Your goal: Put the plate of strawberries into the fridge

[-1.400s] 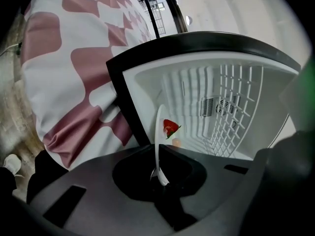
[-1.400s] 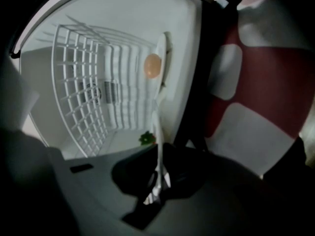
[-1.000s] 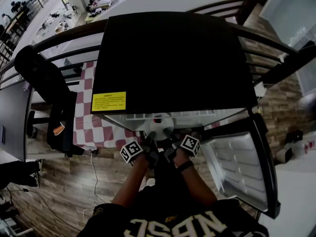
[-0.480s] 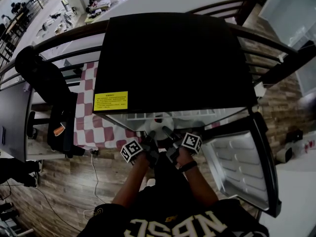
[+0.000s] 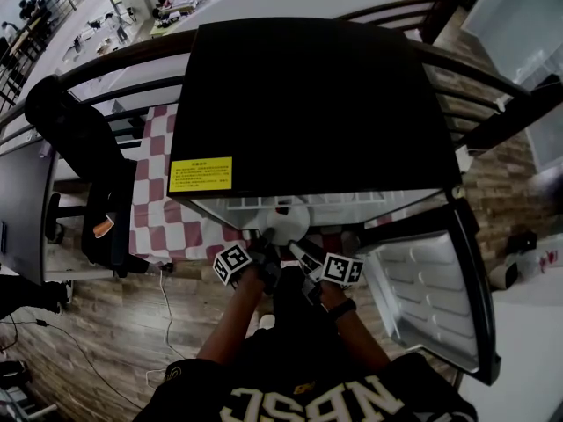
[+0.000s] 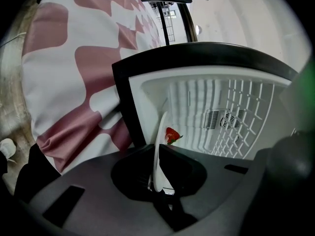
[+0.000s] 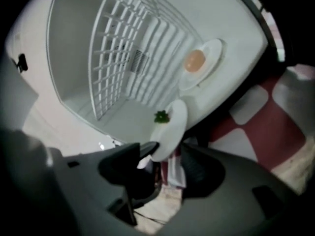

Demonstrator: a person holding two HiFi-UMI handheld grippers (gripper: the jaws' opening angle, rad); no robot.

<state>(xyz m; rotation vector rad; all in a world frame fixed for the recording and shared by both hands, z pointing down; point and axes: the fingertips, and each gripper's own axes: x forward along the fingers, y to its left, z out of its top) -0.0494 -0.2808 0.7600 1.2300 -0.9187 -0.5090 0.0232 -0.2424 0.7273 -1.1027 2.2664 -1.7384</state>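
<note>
Plate with strawberry, at open fridge.
Left tool clamps its rim; right tool has just been opening wide, rim loose between.

The fridge is seen steeply from overhead in the head view, while its open interior and the plate are shared, close and nearly level, by both gripper views.

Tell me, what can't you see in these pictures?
- Strawberry count: the left gripper view shows the plate edge-on, one strawberry peeking; in the head view the black top of the fridge covers part of it.
- Orange round thing, right gripper view: too blurred to name.
- Fridge inside, head view: hidden under that top.
</note>
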